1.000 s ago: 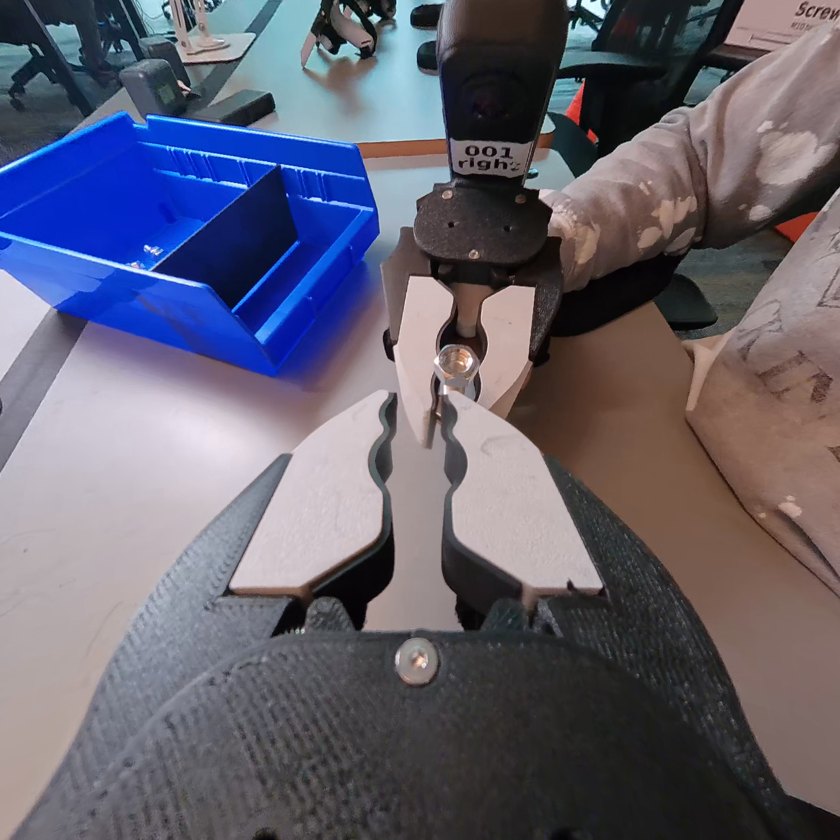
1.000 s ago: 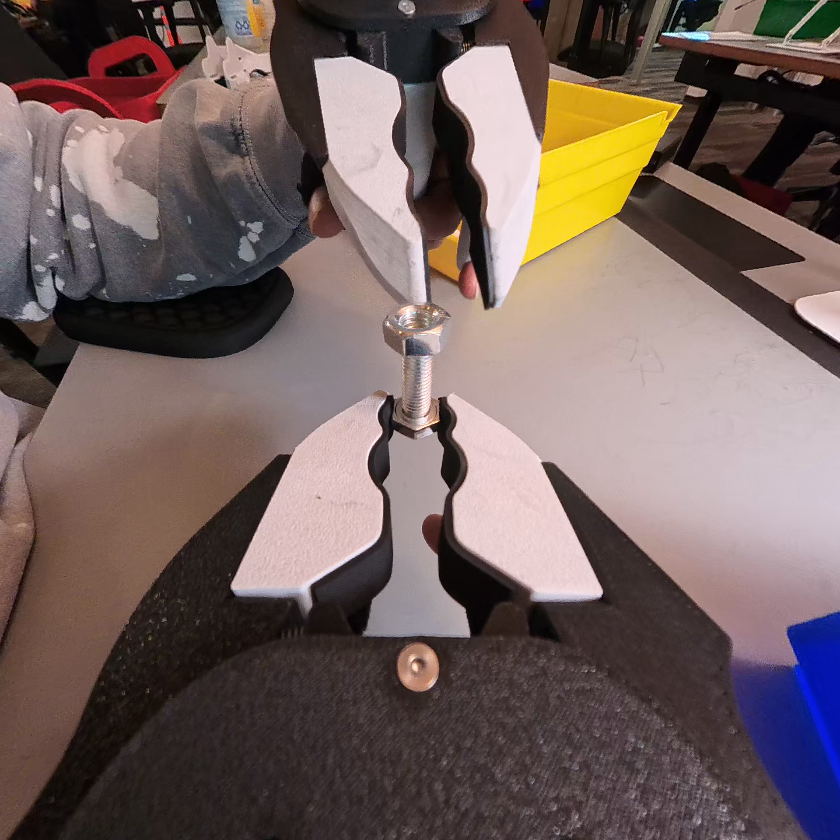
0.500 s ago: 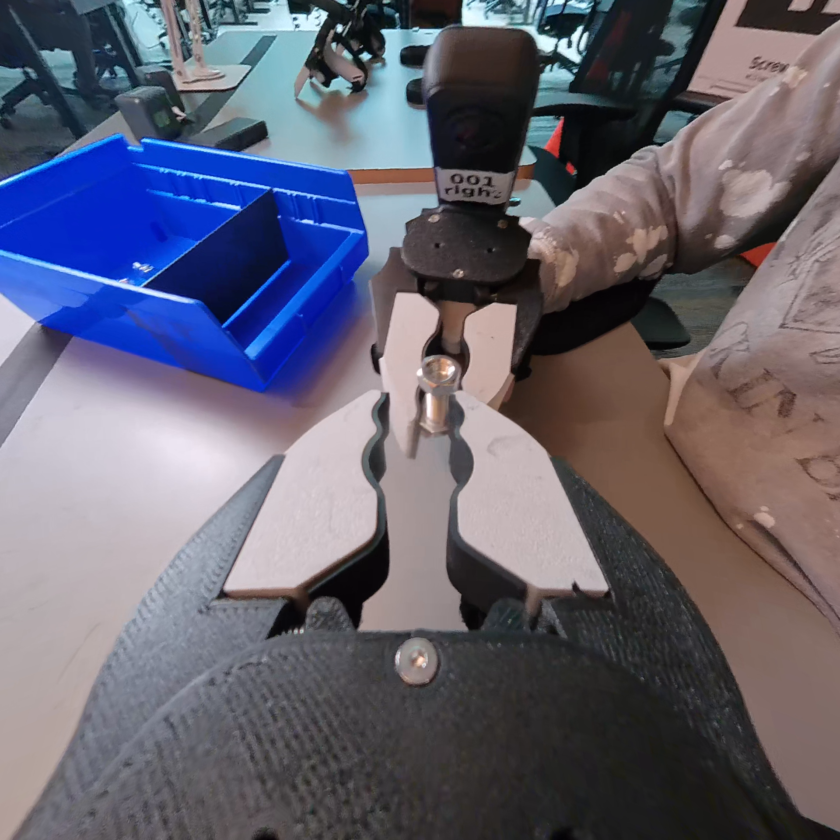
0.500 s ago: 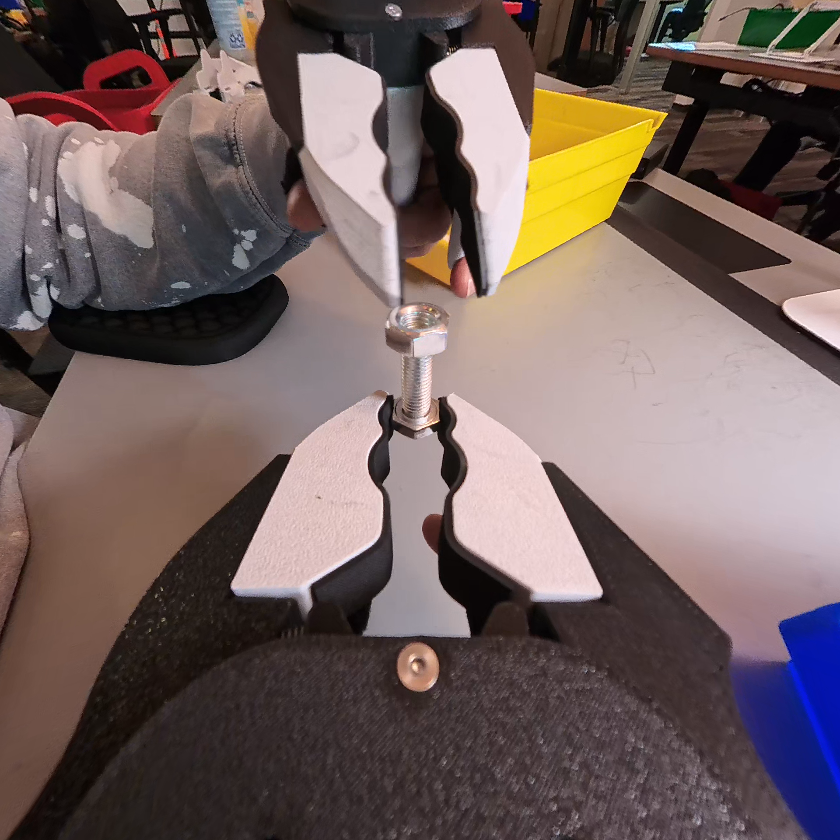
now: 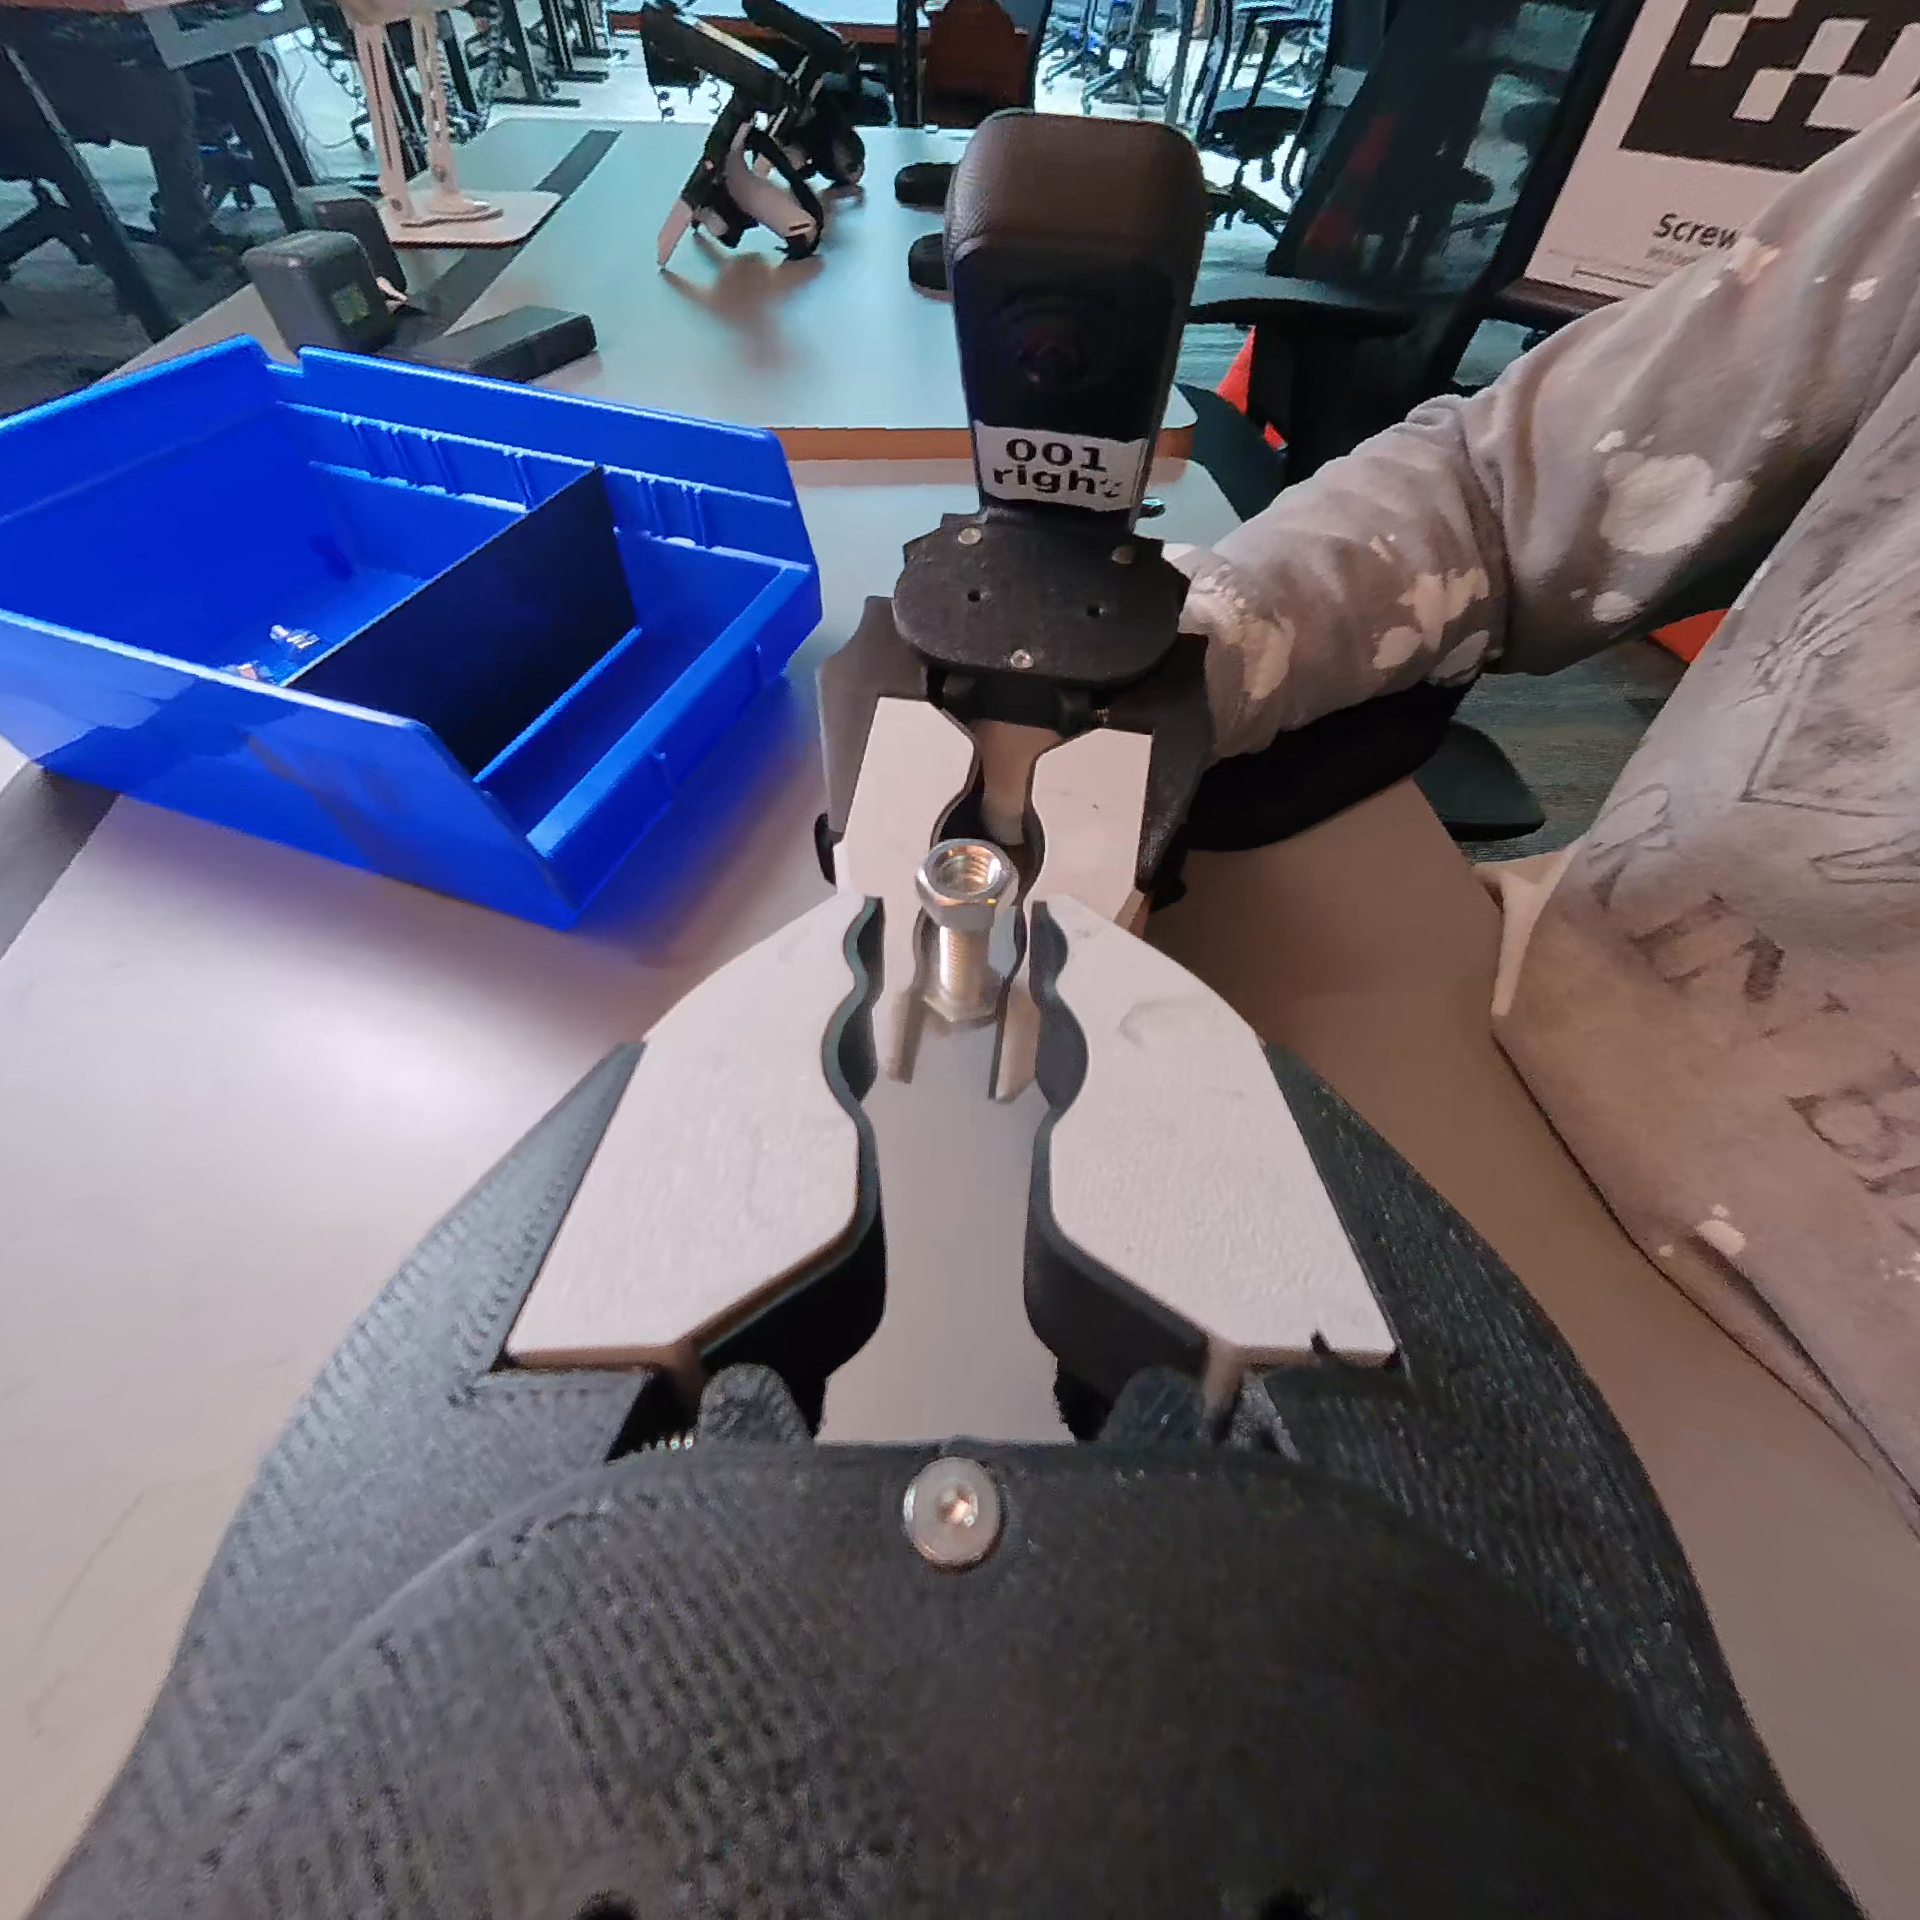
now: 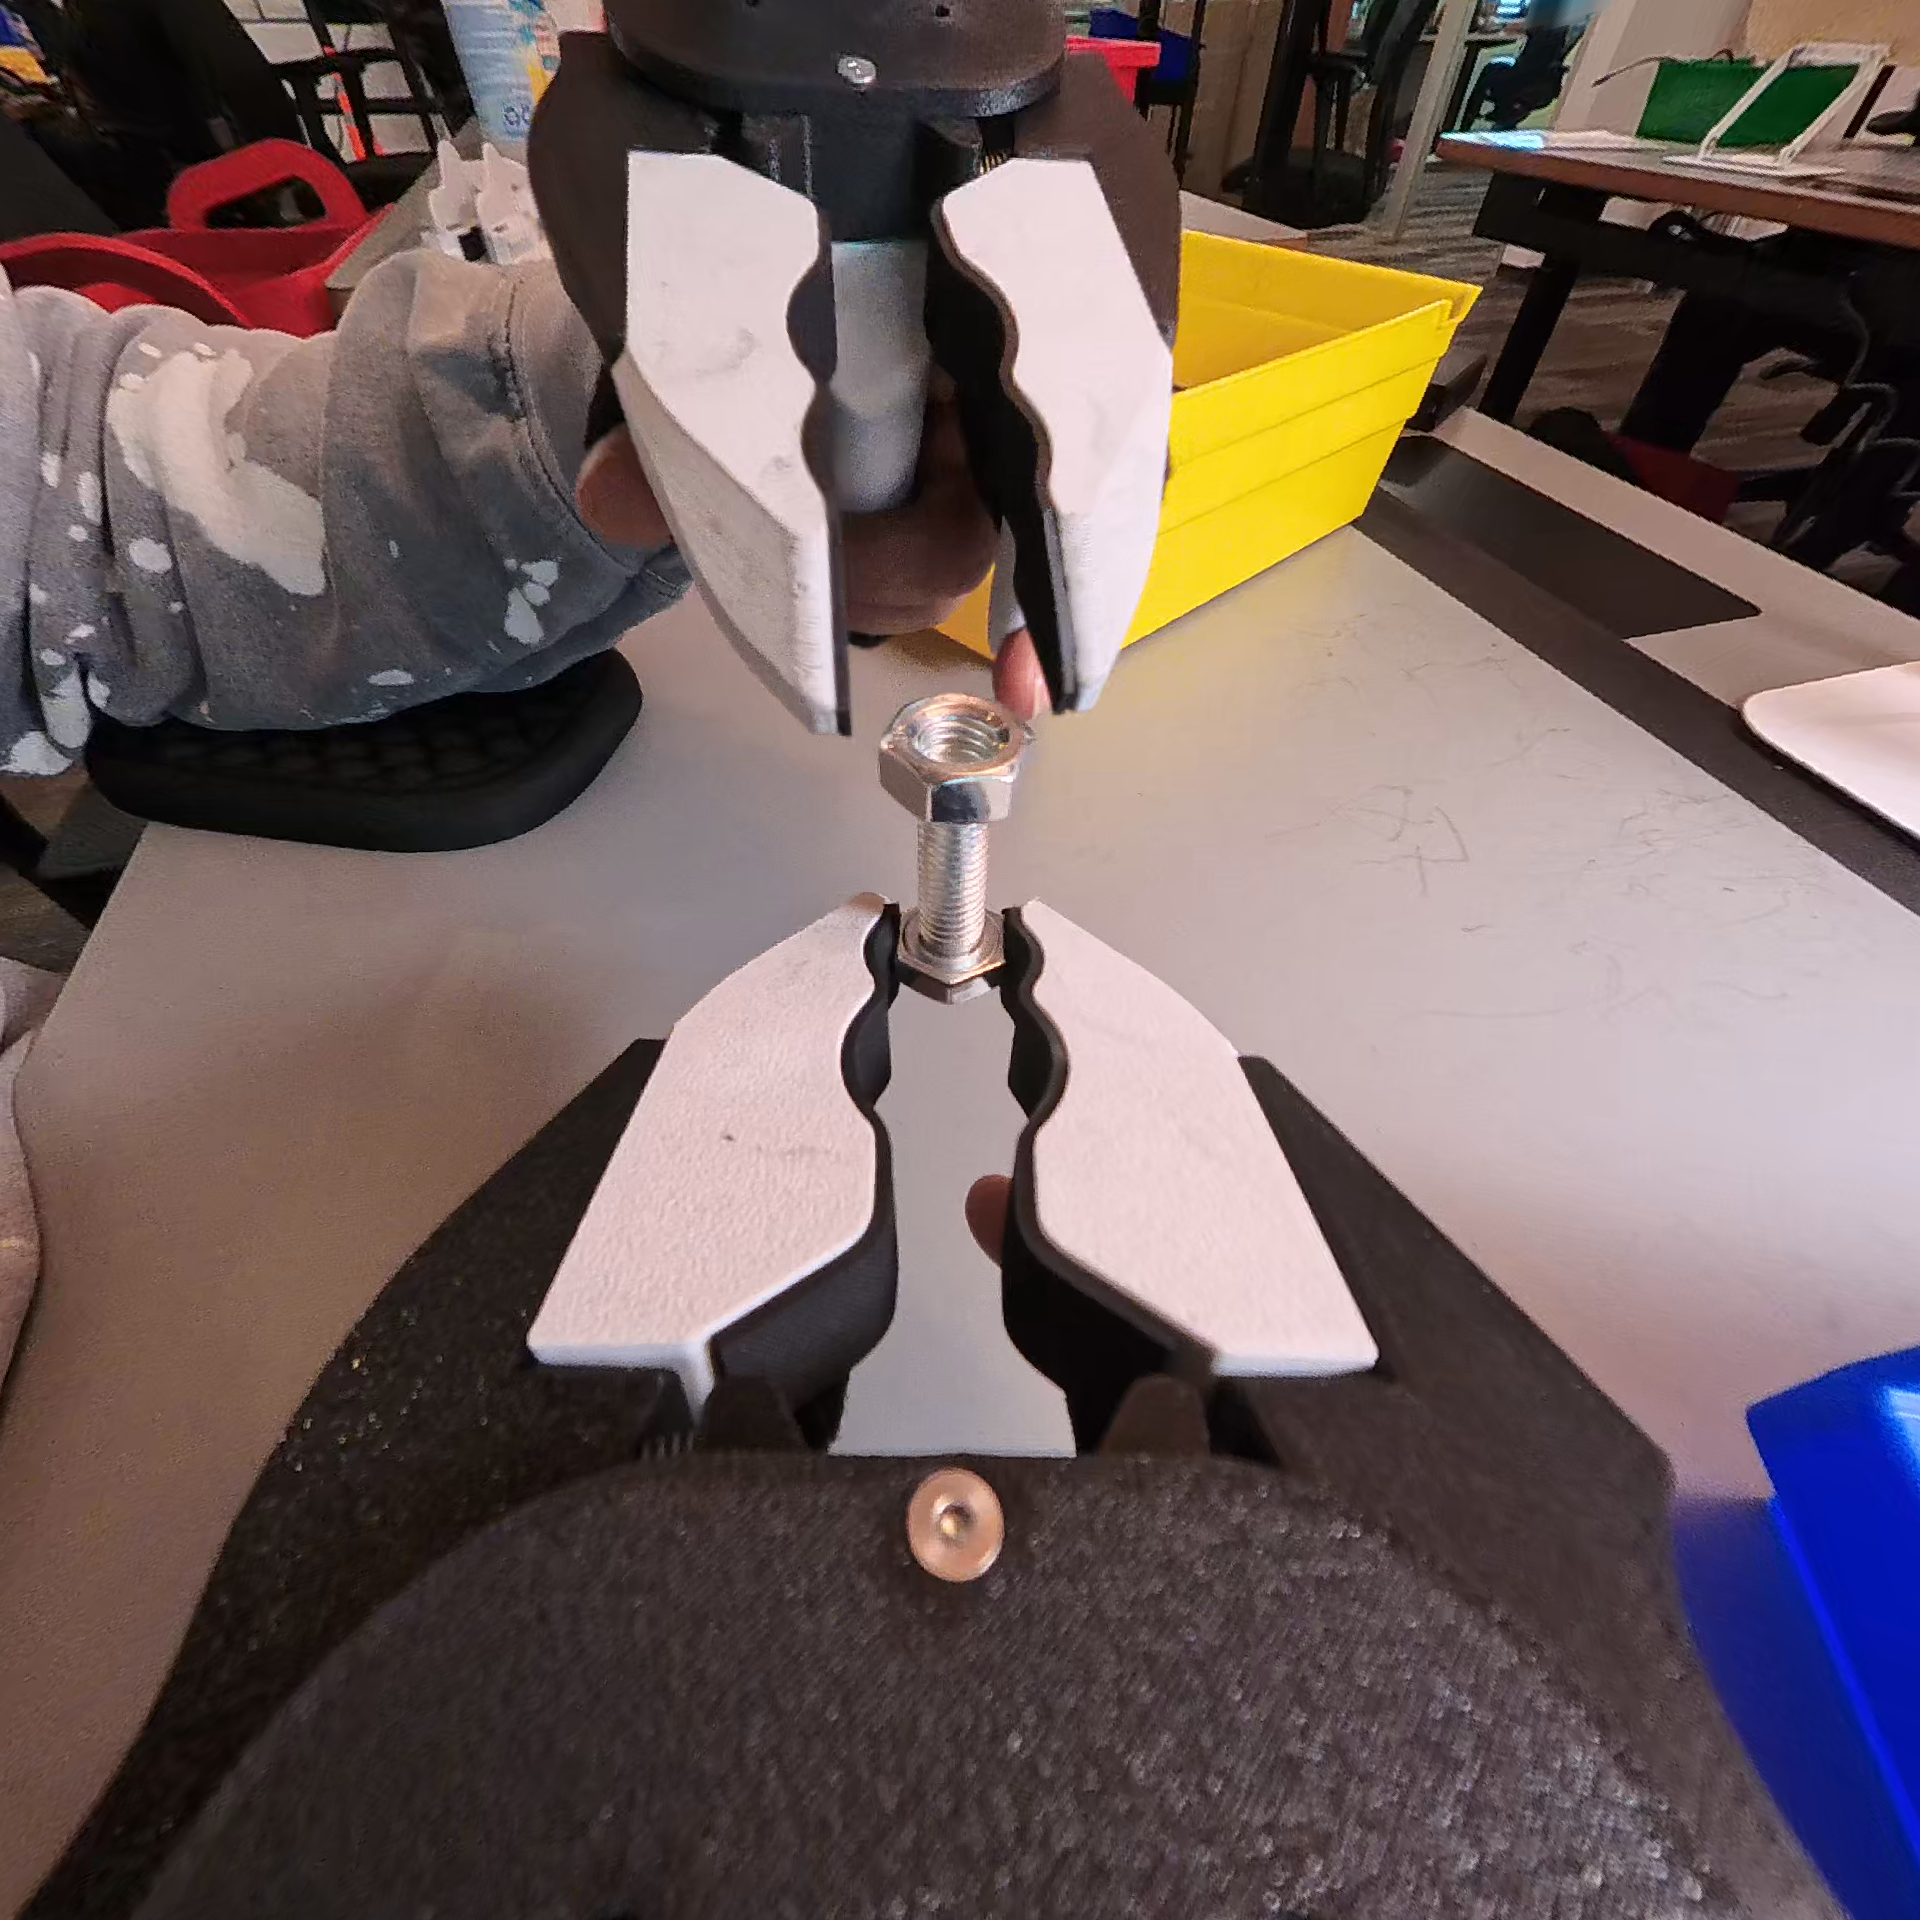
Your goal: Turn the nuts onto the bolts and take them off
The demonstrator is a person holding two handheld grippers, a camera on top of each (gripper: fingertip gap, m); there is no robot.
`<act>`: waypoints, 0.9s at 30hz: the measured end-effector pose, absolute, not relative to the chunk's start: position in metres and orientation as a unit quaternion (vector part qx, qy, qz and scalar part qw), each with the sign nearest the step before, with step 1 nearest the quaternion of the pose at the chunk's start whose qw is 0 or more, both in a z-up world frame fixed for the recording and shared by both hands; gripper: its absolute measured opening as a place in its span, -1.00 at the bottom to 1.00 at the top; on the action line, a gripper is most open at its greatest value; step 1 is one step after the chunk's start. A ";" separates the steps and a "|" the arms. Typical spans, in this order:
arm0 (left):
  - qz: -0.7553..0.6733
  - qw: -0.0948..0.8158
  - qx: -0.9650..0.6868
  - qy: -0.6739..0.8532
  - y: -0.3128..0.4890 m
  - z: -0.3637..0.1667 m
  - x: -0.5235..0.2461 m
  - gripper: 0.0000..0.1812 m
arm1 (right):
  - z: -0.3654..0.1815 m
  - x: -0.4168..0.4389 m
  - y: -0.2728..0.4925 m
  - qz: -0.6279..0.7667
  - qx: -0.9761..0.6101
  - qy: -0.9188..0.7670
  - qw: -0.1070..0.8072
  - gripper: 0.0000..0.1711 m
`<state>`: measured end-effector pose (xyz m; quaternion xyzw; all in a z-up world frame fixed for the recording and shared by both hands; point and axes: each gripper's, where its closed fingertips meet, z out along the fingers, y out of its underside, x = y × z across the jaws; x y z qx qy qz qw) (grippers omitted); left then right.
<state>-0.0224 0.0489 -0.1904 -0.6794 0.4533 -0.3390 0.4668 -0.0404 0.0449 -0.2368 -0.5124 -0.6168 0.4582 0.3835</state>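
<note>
Grey table (image 6: 1455,883) carries the work, in an office room with chairs and other desks behind. Above it the bolt (image 6: 948,878) stands upright with its head clamped in the tips of the right gripper (image 6: 951,961), whose jaws are nearly closed on that head. A nut (image 6: 951,758) sits at the very top of the threads, barely started by the look of it.

Just above the nut hangs the left gripper (image 6: 945,707), jaws parted and holding nothing. A second ago one of its tips touched the nut; since then it has lifted clear and spread wider, so both tips now stand apart from the nut on either side. In the left wrist view the same nut (image 5: 964,883) shows between the open tips of the left gripper (image 5: 956,914), with the right gripper (image 5: 951,1075) pointing back towards it.

I judge this a re-grip between turns: the left jaws have let go to reset and must close on the nut's flats again before the next twist. Most of the thread below the nut is bare, so the threading-on has hardly begun.

Beyond the bolt, a yellow bin (image 6: 1299,405) stands behind the left gripper. A blue bin (image 5: 416,644) lies to the bolt's other side, with a few small metal pieces in one compartment.
</note>
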 end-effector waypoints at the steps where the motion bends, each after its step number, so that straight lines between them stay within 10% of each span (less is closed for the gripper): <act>1: -0.329 0.468 -0.685 0.451 0.052 -0.193 -0.023 -0.73 | -0.236 -0.040 0.045 0.459 -0.512 -0.616 0.384 -0.78; 27: -0.323 0.480 -0.698 0.422 0.063 -0.195 -0.023 -0.75 | -0.232 -0.039 0.052 0.459 -0.519 -0.602 0.397 -0.78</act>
